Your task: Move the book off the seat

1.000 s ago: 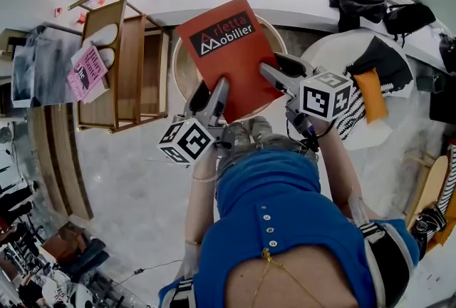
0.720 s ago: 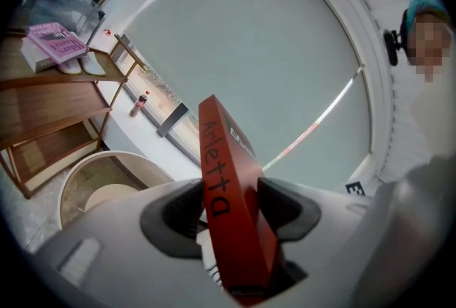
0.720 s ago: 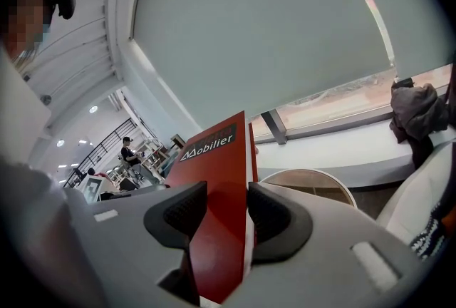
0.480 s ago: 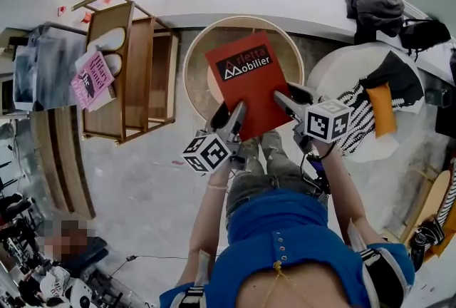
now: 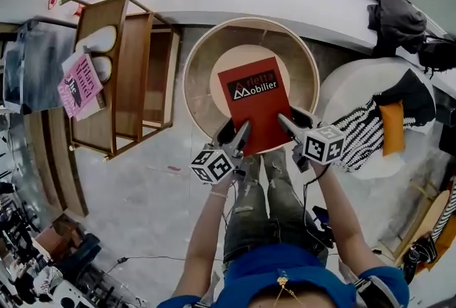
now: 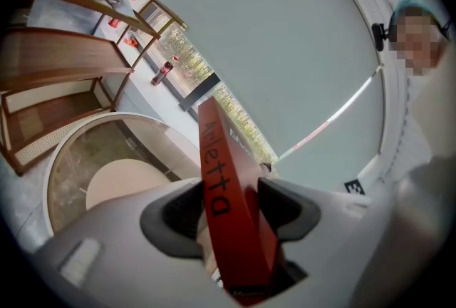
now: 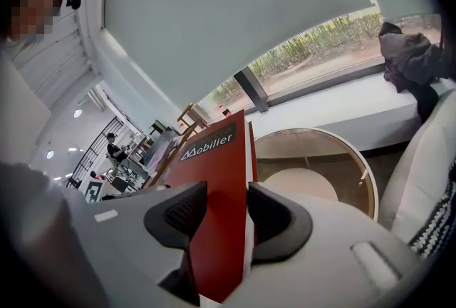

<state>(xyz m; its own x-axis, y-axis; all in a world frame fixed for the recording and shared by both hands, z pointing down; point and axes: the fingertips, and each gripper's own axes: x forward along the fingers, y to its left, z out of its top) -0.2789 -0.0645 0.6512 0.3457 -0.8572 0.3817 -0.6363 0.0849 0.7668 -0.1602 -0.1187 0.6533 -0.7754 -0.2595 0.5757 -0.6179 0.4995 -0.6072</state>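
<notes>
Now book (image 5: 254,103) lower, nearer round table (image 5: 198,85).

**A:** What sits between the jaws of the left gripper (image 6: 234,212)?

**B:** A red book (image 6: 217,157), seen edge-on and tilted, its top leaning to the left. The dark pads (image 6: 178,217) press on it from both sides. Black letters run down the face on the left.

**A:** And behind it?

**B:** At lower left is a round table (image 6: 92,153) with a pale rim and a beige disc inside. A wooden rack (image 6: 64,71) stands beyond it at the left. A small bottle (image 6: 165,71) is on the window ledge.

**A:** Higher up?

**B:** A wide grey blind (image 6: 285,36) fills most of the view, with a strip of greenery under its lower edge. A person (image 6: 410,7) is at the upper right.
</notes>
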